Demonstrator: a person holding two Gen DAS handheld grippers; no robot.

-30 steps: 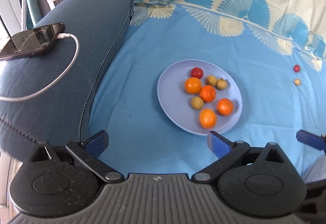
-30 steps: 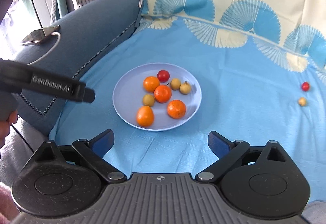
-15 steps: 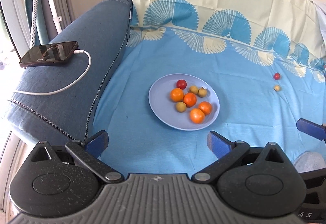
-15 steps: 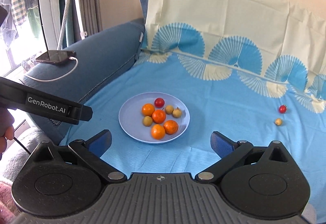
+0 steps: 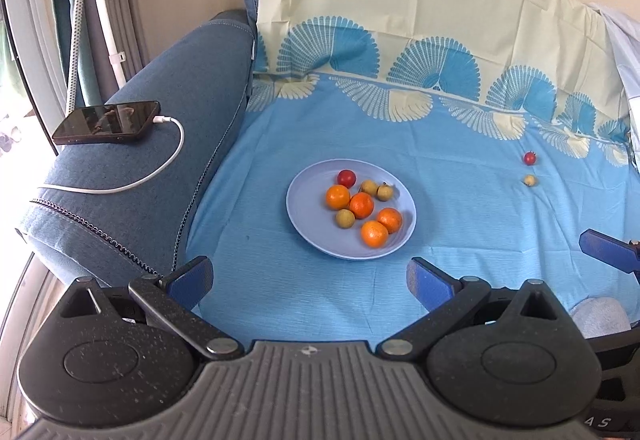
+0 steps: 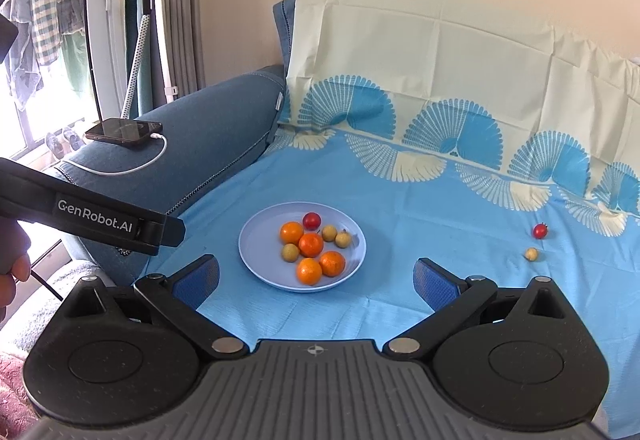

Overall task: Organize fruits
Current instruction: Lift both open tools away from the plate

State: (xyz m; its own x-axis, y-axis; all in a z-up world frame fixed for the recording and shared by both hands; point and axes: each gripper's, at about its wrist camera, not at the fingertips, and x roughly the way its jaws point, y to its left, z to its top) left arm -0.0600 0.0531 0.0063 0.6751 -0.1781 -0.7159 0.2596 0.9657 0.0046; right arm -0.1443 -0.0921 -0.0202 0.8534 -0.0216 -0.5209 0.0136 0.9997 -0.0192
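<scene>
Holding four oranges, three longans, one cherry tomato: plate (image 5: 308,228). Right of plate, well apart: stray tomato (image 5: 529,158), stray longan (image 5: 529,180). Left gripper (image 5: 308,276), right gripper (image 6: 316,278): spread, empty.

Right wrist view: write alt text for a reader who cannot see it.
A pale blue plate holding four oranges, three small tan fruits and one red fruit sits on a blue sheet, beyond open, empty tongs. A red fruit and a tan fruit lie loose to the right.
</scene>
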